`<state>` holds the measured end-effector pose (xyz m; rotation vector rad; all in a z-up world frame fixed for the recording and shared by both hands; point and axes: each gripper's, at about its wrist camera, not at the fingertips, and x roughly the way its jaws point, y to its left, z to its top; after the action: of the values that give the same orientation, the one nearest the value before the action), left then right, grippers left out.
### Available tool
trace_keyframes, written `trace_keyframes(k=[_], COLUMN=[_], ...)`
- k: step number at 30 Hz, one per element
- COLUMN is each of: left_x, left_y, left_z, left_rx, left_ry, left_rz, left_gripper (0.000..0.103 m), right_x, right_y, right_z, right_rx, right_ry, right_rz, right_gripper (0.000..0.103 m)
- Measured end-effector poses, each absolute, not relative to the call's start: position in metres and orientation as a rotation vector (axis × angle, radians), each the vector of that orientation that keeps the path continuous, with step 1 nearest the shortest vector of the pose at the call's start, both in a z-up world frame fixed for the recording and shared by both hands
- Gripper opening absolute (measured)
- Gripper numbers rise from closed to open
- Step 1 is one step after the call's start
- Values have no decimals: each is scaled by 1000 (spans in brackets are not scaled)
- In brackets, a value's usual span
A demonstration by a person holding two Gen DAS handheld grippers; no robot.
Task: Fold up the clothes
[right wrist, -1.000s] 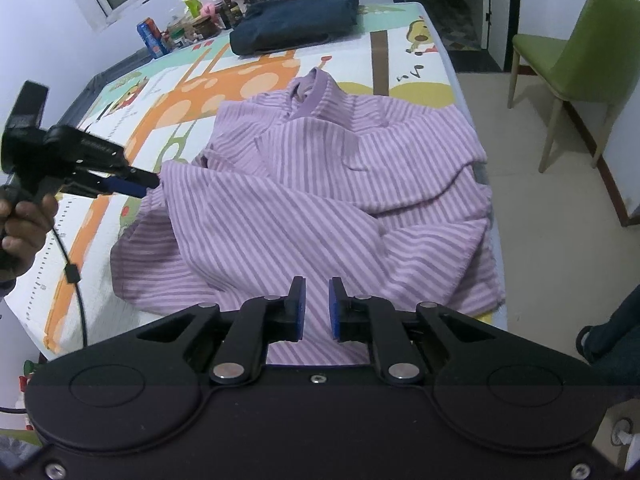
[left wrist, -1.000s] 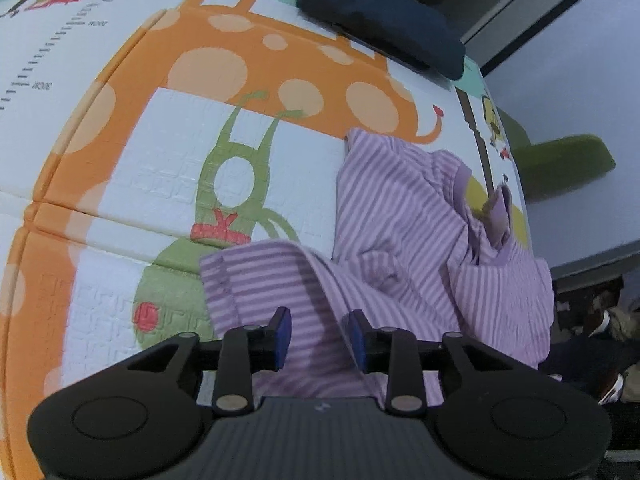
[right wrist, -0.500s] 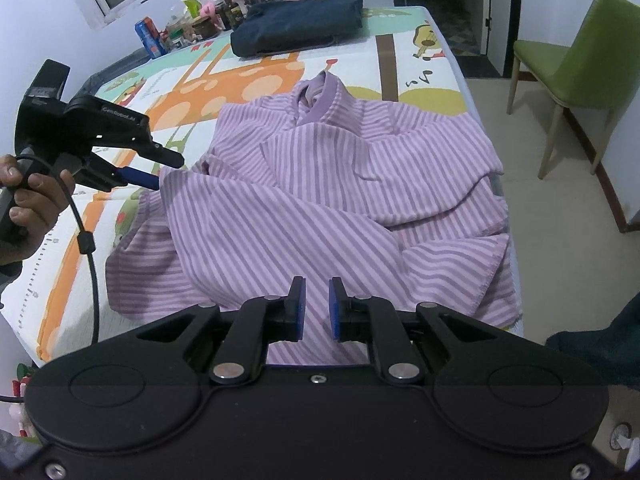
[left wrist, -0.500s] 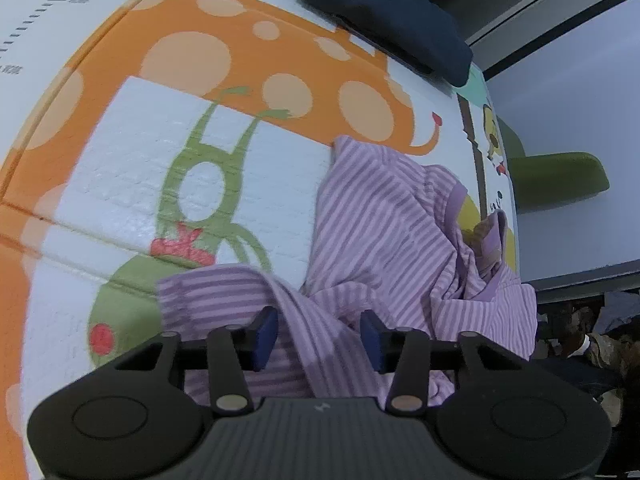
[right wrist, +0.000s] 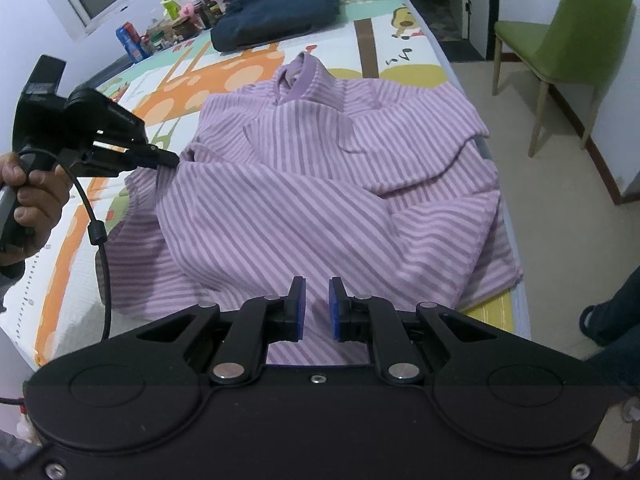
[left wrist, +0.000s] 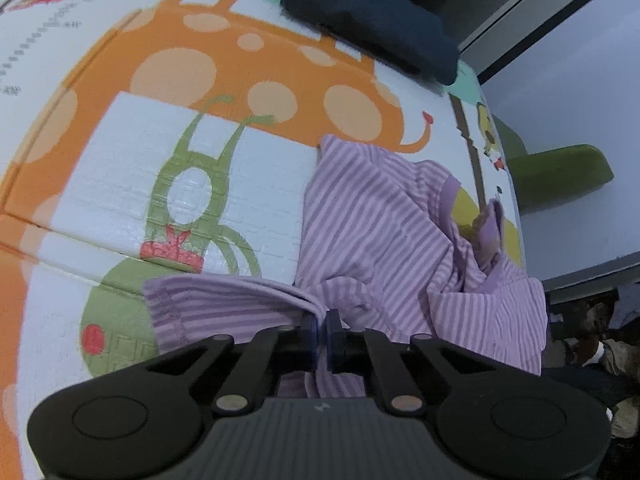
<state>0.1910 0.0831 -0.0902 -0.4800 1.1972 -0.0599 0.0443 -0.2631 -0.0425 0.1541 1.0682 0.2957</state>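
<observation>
The left tool point(left wrist: 322, 330) pinches a fold of the soft, limp striped shirt point(right wrist: 320, 184); the right tool point(right wrist: 316, 306) hovers slightly spread. Hems likely grip best.

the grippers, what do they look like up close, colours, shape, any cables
Both are black plastic. The right gripper has a wide rounded body with two round discs, angled linkage arms with silver pivot pins, and blue pads on its fingertips. The left gripper matches, with a ribbed grey centre panel. Seen from the right wrist view, a black cable hangs from its handle, carrying a cylindrical lump.
</observation>
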Motion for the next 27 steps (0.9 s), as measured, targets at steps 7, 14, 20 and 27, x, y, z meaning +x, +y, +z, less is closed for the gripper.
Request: trace_keyframes(k=[7,14,20,27], left_x=[151,93,42,4], left_y=[73,60,53,49], left_z=[-55,-30,-22,-21], left_rx=[-462,-454,-450,-462], left_ry=[1131,1105,1094,1090], left_rz=[-103,-152,-165,-146], left_gripper=[4,4,4,5], right_x=[37,16,-4,-13], right_y=[-259,-240,-226,-239], right_z=[-43,-48,-53,-53], right_rx=[169,105,44,389], right_ry=[1067,1078,1069,1037], right_rz=[336,415,459,533], right_gripper=[12,12,12,16])
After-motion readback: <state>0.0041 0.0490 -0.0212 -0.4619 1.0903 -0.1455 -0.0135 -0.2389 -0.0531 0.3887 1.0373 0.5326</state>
